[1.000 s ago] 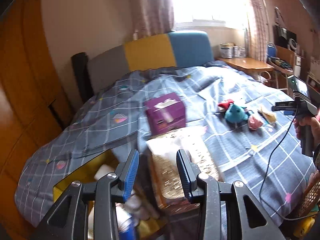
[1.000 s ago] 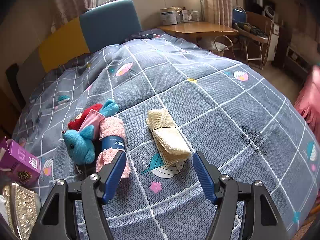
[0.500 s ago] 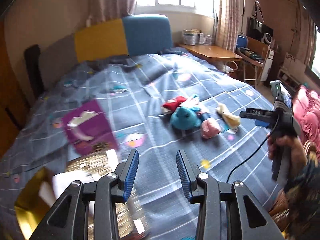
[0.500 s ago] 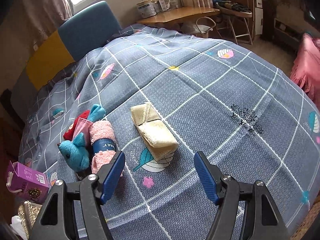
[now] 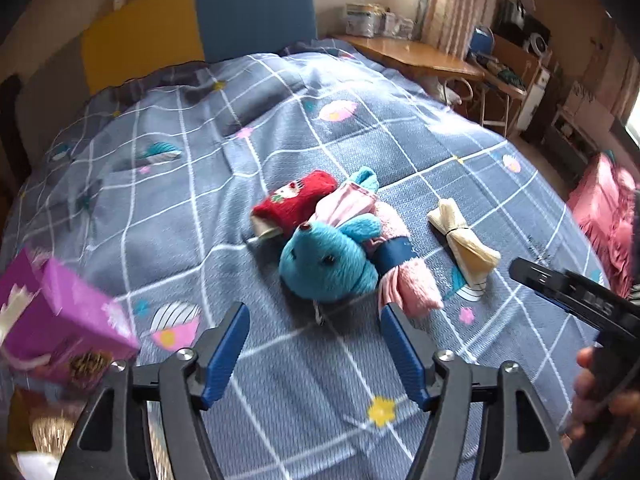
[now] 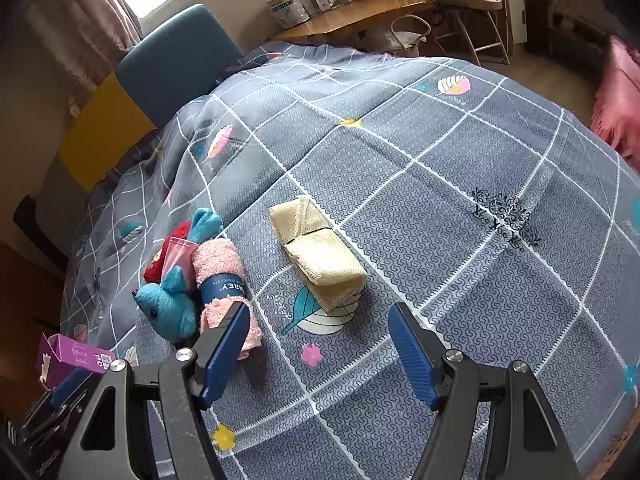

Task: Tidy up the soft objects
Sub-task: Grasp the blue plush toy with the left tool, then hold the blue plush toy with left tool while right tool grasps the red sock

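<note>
Left wrist view: our left gripper (image 5: 314, 350) has just been opening its jaws wide, nothing between them, lined up just short of the blue teddy (image 5: 328, 260) lying on the quilt (image 5: 168, 220). Squishy and light, so we'd pinch the head.

Right wrist view: right gripper (image 6: 316, 346) also wide and empty, hanging near the folded yellow cloth (image 6: 320, 254); floppy stuff, so grab the thick middle.

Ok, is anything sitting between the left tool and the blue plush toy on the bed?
Nothing visible does. The left tool is open and empty, its jaws having just opened, and only bare quilt lies before the blue plush toy. The pink rolled towel lies against the toy's right side.
</note>
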Demonstrator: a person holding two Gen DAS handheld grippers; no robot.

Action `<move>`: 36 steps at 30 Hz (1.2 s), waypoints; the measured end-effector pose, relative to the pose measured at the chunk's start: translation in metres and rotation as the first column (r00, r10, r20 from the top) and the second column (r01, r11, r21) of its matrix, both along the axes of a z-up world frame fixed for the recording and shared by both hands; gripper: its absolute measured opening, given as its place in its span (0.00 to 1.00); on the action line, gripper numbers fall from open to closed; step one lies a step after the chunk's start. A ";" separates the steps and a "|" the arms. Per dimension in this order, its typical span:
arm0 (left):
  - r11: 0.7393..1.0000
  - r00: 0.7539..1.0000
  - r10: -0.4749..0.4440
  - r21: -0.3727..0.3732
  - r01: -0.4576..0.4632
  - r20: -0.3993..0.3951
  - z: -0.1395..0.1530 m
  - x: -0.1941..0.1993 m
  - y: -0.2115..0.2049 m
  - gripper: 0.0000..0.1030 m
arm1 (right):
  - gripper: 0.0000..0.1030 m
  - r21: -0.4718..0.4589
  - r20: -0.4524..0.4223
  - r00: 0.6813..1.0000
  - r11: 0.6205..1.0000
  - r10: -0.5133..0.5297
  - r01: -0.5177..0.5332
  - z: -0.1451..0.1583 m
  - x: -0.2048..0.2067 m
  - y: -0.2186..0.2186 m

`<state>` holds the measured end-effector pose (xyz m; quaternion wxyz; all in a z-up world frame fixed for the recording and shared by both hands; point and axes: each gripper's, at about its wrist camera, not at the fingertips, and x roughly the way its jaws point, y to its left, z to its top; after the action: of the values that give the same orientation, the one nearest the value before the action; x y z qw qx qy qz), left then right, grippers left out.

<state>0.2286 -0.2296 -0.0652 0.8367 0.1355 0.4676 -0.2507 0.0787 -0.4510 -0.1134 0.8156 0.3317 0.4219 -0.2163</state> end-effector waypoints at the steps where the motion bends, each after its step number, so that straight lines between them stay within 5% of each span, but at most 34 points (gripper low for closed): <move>1: 1.000 1.000 -0.019 0.013 0.019 -0.008 -0.006 0.007 -0.008 0.71 | 0.70 0.013 0.001 1.000 1.000 0.001 -0.001 -0.001 0.000 -0.001; 13: 0.992 0.993 -0.087 0.086 0.093 -0.075 -0.054 0.063 -0.052 0.75 | 0.71 0.089 -0.004 0.999 0.995 0.036 -0.035 -0.010 0.005 0.002; 17: 0.995 0.994 -0.076 0.052 0.081 -0.081 -0.062 0.063 -0.049 0.55 | 0.71 0.095 -0.008 1.000 0.995 0.027 -0.026 -0.013 0.005 0.000; 20: 0.998 0.995 -0.061 0.021 0.062 -0.074 -0.058 0.059 -0.040 0.49 | 0.71 0.091 -0.011 0.999 0.995 0.030 -0.029 -0.014 0.006 0.000; 30: 0.997 0.997 0.029 -0.067 -0.033 -0.067 -0.032 0.008 0.002 0.47 | 0.71 0.093 -0.052 0.998 0.995 0.026 -0.021 -0.021 0.007 -0.004; 36: 0.991 0.991 0.132 -0.006 -0.132 0.002 -0.037 -0.050 0.034 0.47 | 0.71 0.087 -0.062 0.997 0.995 0.052 -0.047 -0.022 0.009 0.001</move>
<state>0.1788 -0.1955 -0.1020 0.8525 0.1023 0.4737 -0.1961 0.0878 -0.4503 -0.1352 0.7918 0.3486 0.4649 -0.1883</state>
